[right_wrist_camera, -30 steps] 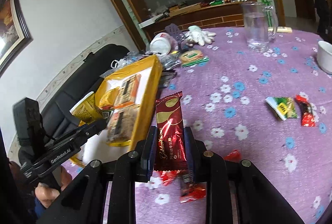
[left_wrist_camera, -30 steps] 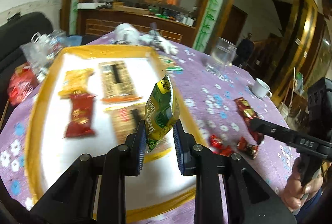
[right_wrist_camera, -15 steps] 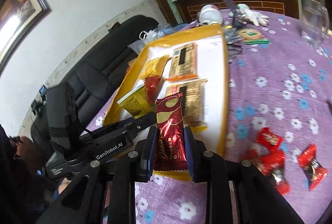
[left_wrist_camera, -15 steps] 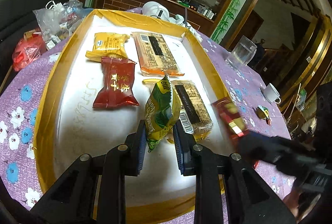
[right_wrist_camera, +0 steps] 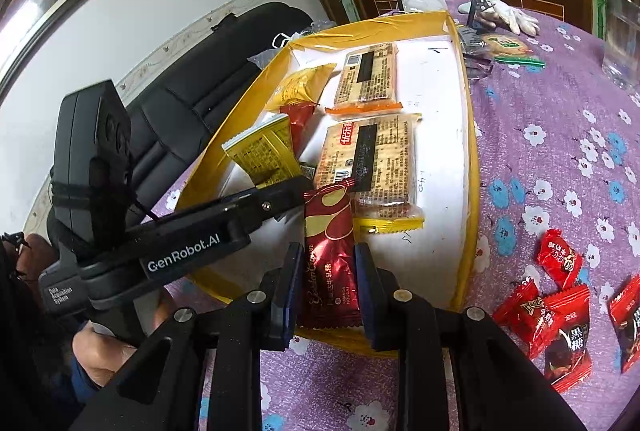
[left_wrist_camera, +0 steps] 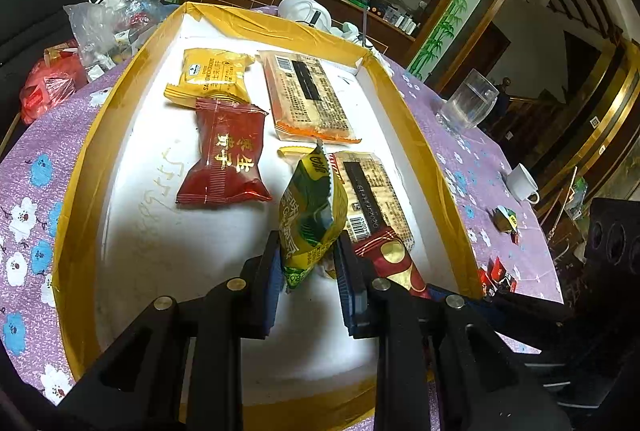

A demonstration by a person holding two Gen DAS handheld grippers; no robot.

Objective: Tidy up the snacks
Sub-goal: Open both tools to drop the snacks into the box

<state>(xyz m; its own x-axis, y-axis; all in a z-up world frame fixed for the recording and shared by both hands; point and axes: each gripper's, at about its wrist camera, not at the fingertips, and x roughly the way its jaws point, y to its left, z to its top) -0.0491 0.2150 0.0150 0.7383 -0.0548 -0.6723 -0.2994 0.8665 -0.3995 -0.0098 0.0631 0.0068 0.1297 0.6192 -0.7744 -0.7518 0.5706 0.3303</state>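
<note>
My left gripper (left_wrist_camera: pixel 307 263) is shut on a green and yellow snack packet (left_wrist_camera: pixel 312 215), held upright over the white floor of a yellow-rimmed tray (left_wrist_camera: pixel 80 167). My right gripper (right_wrist_camera: pixel 326 271) is shut on a dark red and gold nougat bar (right_wrist_camera: pixel 329 255), hanging over the tray's near rim (right_wrist_camera: pixel 474 191). That bar (left_wrist_camera: pixel 394 263) also shows beside the left gripper's right finger. In the tray lie a yellow packet (left_wrist_camera: pixel 210 75), a red candy packet (left_wrist_camera: pixel 226 155) and two cracker packs (left_wrist_camera: pixel 308 95) (left_wrist_camera: pixel 370 195).
Several red candies (right_wrist_camera: pixel 556 303) lie loose on the purple flowered tablecloth (right_wrist_camera: pixel 560 151) right of the tray. A glass (left_wrist_camera: pixel 468 103), a white cup (left_wrist_camera: pixel 522 183), a green packet (left_wrist_camera: pixel 504 219) and plastic bags (left_wrist_camera: pixel 104 23) stand around it. A hand (right_wrist_camera: pixel 100 347) holds the left gripper's handle.
Both grippers have swung over the tray and come lower. The right gripper brought the nougat bar from over the tablecloth to the tray's near edge, close beside the left gripper.
</note>
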